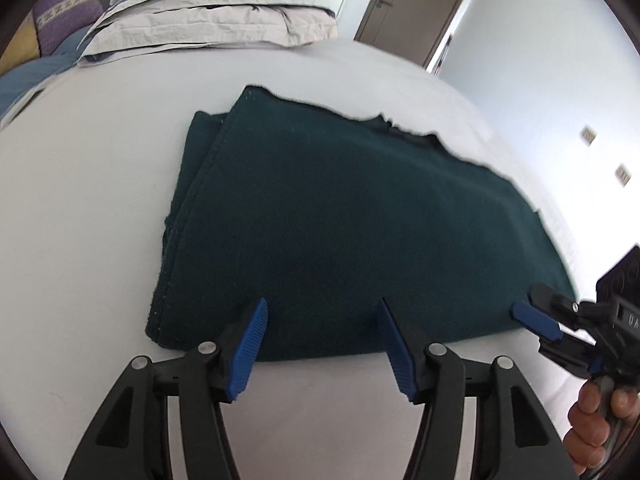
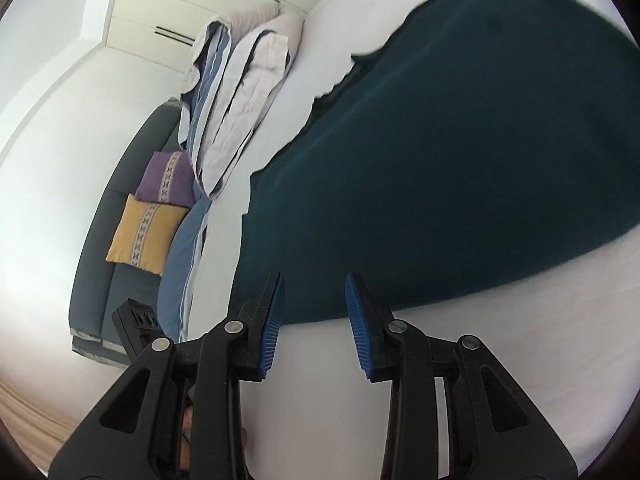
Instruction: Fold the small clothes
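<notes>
A dark teal garment (image 1: pixel 320 220) lies folded flat on the white bed sheet (image 1: pixel 88 208). My left gripper (image 1: pixel 322 308) is open, its blue-padded tips over the garment's near edge, holding nothing. My right gripper (image 2: pixel 316 286) is open too, its tips at the garment's (image 2: pixel 460 152) near edge, empty. The right gripper also shows in the left wrist view (image 1: pixel 536 320), at the garment's right corner, with a hand on its grip.
A stack of folded grey and blue bedding (image 1: pixel 216 12) lies at the far end of the bed. Purple (image 2: pixel 168 178) and yellow cushions (image 2: pixel 144 236) lean on a dark sofa (image 2: pixel 104 248). A brown door (image 1: pixel 416 8) and white wall stand beyond.
</notes>
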Motion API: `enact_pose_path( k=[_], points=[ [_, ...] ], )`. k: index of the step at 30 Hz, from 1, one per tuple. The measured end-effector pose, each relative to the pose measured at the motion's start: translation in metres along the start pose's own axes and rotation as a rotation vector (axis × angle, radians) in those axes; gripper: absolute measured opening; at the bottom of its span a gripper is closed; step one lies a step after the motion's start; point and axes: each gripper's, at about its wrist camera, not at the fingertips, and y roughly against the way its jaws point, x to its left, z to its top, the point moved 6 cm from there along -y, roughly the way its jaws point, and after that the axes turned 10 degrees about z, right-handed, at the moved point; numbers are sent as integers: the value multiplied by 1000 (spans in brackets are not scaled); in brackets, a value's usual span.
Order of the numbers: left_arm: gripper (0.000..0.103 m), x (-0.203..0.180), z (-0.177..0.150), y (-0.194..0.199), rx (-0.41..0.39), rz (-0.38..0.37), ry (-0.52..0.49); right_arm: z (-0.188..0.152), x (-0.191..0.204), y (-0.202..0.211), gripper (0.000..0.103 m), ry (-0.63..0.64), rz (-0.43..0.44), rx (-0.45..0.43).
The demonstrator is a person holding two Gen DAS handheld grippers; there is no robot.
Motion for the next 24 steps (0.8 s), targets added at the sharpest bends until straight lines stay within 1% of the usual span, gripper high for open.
enact_pose_path(
  k=[1,2,4,6,9,14,16,17,18,21,24],
  points=[
    [60,0,-2,-3,2,9,-14,-3,-6,-9,31,-20,-6,13],
    [60,0,-2,-3,-3,8,-17,-4,-11,-14,29,-32,-16,12],
    [60,1,-2,-4,1,9,-20,-6,-17,-9,29,-47,2,-11],
    [60,1,-3,-5,2,15,-26,-8,-24,7,29,-56,-10,-52],
    [61,-1,-4,-6,-2,29,-41,-3,-44,50,29,-75,-67,-143],
    [62,-2,-5,-7,-4,33,-45,4,-81,164,30,-153,-149,-368],
    [63,-2,-5,-7,-5,38,-51,1,-93,210,42,-183,-181,-442],
    [63,-3,-5,-8,-5,42,-54,-4,-97,229,52,-195,-198,-485],
    [63,-3,-6,-8,-7,46,-58,-7,-100,246,53,-200,-199,-519],
    [65,-5,-6,-8,-10,57,-69,-20,-103,274,54,-205,-198,-560],
    [66,-6,-7,-9,-11,63,-71,-28,-103,284,54,-186,-208,-544]
  ],
)
